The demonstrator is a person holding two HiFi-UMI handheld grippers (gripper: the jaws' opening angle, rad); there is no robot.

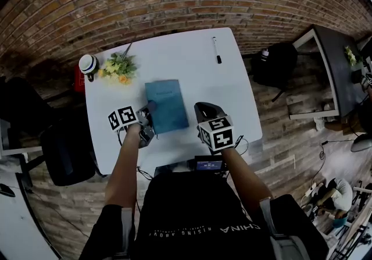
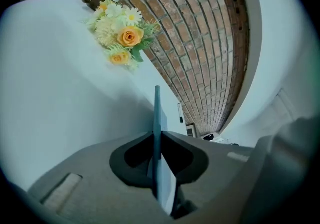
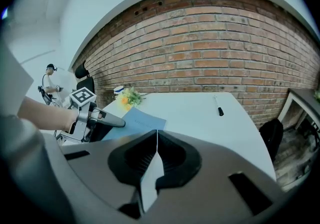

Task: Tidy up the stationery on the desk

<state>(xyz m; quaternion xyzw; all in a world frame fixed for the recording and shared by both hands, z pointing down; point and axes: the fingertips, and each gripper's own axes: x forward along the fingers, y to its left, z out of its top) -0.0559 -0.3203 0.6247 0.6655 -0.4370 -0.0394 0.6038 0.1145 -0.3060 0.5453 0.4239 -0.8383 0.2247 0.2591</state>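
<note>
A blue notebook (image 1: 167,104) lies mid-table, its left edge raised. My left gripper (image 1: 149,114) is shut on that edge. In the left gripper view the notebook (image 2: 157,110) shows edge-on as a thin blue strip pinched between the jaws of the left gripper (image 2: 157,137). My right gripper (image 1: 202,109) hovers just right of the notebook, shut, with nothing in it. In the right gripper view the jaws of the right gripper (image 3: 157,137) meet, with the notebook (image 3: 145,119) and left gripper (image 3: 110,122) beyond. A black marker (image 1: 216,50) lies at the table's far right.
The white table (image 1: 232,119) stands against a brick wall. A bunch of artificial flowers (image 1: 118,68) and a small dark jar (image 1: 88,64) sit at its far-left corner. A black chair (image 1: 68,147) stands to the left, and a black bag (image 1: 275,63) lies on the floor to the right.
</note>
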